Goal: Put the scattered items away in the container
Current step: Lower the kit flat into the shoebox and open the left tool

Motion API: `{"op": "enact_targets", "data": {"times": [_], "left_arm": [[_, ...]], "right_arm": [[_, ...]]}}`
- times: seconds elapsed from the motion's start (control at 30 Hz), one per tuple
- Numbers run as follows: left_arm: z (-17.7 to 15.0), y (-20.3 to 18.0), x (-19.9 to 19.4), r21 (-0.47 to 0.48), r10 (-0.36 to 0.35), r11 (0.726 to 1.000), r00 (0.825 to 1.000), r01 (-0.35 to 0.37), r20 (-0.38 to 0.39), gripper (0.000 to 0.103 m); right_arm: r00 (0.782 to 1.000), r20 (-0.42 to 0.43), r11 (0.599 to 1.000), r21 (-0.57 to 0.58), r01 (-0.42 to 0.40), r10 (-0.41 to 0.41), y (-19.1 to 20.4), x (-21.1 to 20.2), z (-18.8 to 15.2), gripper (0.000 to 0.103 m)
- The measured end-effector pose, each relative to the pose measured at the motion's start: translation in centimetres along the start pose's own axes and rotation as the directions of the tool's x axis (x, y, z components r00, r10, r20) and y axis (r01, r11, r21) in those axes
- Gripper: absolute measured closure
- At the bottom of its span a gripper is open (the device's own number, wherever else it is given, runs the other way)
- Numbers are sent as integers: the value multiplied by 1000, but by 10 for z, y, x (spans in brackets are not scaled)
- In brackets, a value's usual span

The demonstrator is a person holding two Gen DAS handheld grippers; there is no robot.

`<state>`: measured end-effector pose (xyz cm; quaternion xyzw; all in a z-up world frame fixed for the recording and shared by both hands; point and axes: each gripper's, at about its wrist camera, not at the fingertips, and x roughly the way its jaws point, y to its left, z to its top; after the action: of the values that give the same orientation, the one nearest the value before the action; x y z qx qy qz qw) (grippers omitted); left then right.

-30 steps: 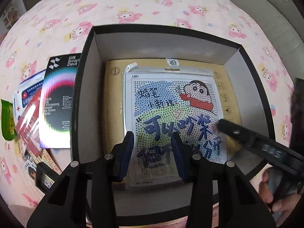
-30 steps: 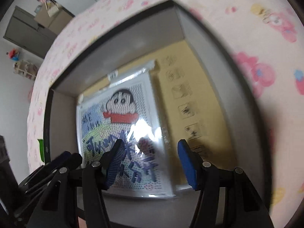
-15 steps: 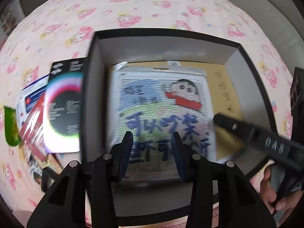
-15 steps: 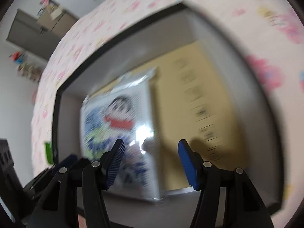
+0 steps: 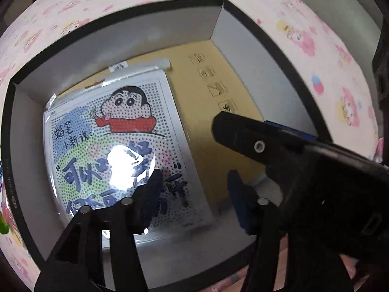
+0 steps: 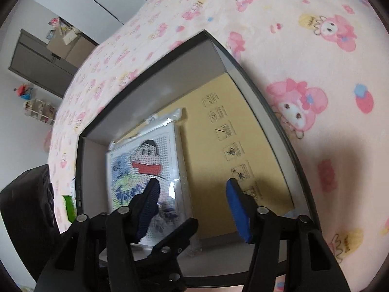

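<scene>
Our left hand-held gripper hangs over the near edge of the box with its blue-padded fingers spread apart and nothing between them; our right hand-held gripper sits beside it, likewise parted wide and holding nothing, and it crosses the right of the left wrist view as a black bar. Under both lies the flat plastic-sleeved cartoon bead-art sheet: a white dotted panel showing a black-haired boy in a red scarf above bold dark-blue handwritten characters on blue and green patches, with a bright glare spot on the wrapping near its middle. It rests flat on the left part of the floor of the black-rimmed grey-walled cardboard box, on a yellow card liner printed with a column of small black icons down its right side. The box stands on a pink cartoon-print bedsheet. A small green item lies outside the box's left wall.
</scene>
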<state>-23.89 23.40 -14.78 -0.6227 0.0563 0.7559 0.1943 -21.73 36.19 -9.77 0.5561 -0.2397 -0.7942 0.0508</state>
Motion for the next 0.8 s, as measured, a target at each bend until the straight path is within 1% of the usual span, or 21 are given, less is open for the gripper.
{"op": "enact_targets", "data": {"times": [0.1, 0.13, 0.23, 0.3, 0.37, 0.43, 0.47, 0.5, 0.57, 0.6, 0.73, 0.8], "left_arm": [[5, 7, 5, -35, 100, 994, 995, -101, -7, 47], [7, 9, 5, -36, 134, 990, 991, -134, -9, 44], [12, 10, 5, -24, 154, 988, 988, -155, -27, 44], [16, 14, 4, -25, 197, 980, 980, -197, -24, 44], [20, 24, 4, -50, 232, 971, 972, -233, -23, 38], [22, 38, 3, -90, 221, 971, 975, -223, -34, 37], [22, 45, 0, -119, 210, 970, 977, -213, -34, 38], [22, 52, -4, -150, 199, 968, 979, -201, -32, 41], [17, 64, -11, -200, 164, 966, 986, -167, -30, 52], [13, 69, -16, -217, 142, 966, 990, -144, -24, 52], [2, 80, -31, -226, 119, 967, 993, -114, 7, 53], [-1, 84, -39, -228, 104, 969, 994, -97, 20, 53]], "right_arm": [[1000, -10, 1000, 2, 18, -18, 6, 7, -1, 53], [1000, -10, 1000, -2, 22, -22, 7, 8, -1, 53], [1000, -5, 1000, -15, 17, -17, 7, 8, -2, 52], [1000, -8, 1000, -13, 19, -19, 8, 10, -2, 52], [1000, -7, 1000, -14, 24, -24, 11, 12, -2, 52], [1000, -7, 999, -19, 27, -27, 11, 11, -3, 52], [999, -7, 999, -22, 32, -32, 12, 11, -3, 53], [999, -7, 999, -26, 37, -37, 13, 12, -3, 52], [999, -16, 999, -34, 36, -36, 16, 16, -3, 52], [999, -31, 999, -40, 25, -26, 17, 19, -3, 52], [997, -80, 998, -55, -21, 17, 26, 31, -6, 53], [998, -68, 999, -46, -6, 3, 31, 34, -7, 53]]}}
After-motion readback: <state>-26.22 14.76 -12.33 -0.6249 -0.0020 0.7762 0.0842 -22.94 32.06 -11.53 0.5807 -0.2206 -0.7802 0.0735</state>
